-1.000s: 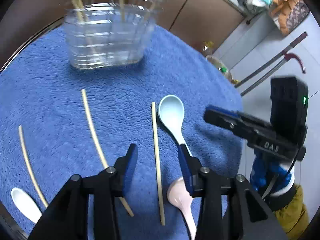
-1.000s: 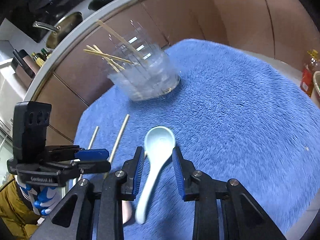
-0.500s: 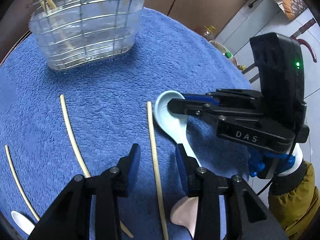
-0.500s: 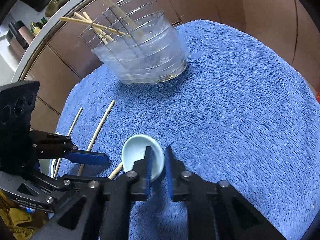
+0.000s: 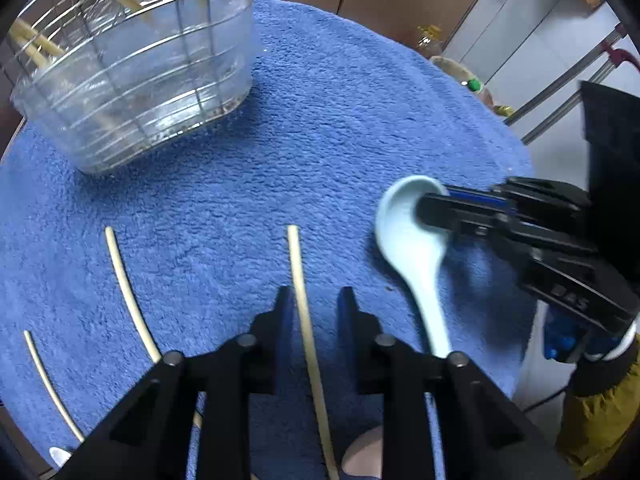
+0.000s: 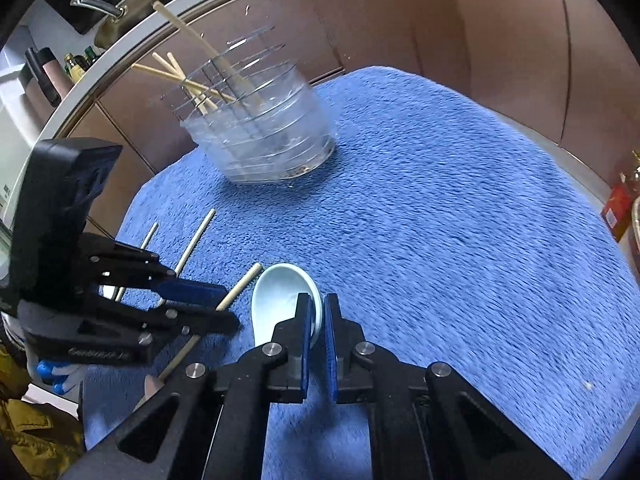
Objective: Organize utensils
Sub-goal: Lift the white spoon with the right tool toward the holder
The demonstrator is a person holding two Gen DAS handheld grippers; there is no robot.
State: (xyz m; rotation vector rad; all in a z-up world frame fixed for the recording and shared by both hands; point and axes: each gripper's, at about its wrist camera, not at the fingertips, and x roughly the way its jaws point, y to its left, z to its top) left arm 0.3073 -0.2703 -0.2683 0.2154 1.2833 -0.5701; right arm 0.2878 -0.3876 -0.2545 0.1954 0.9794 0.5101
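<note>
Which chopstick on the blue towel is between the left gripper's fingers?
The chopstick nearest the light blue spoon. It runs between the closing left gripper jaws; the other two lie off to the side.

place: home kitchen | cues: pan [image 6: 132, 4] on counter, oil bottles [image 6: 78, 65], cabinets [image 6: 400, 20]

Blue fleecy cloth [image 6: 460, 208] covers the counter. Brown cabinet doors [image 6: 400, 20] behind it. Pan [image 6: 132, 8] on a stove at far left. Pale floor [image 5: 560, 52], bottles [image 5: 430, 36] standing on it.
</note>
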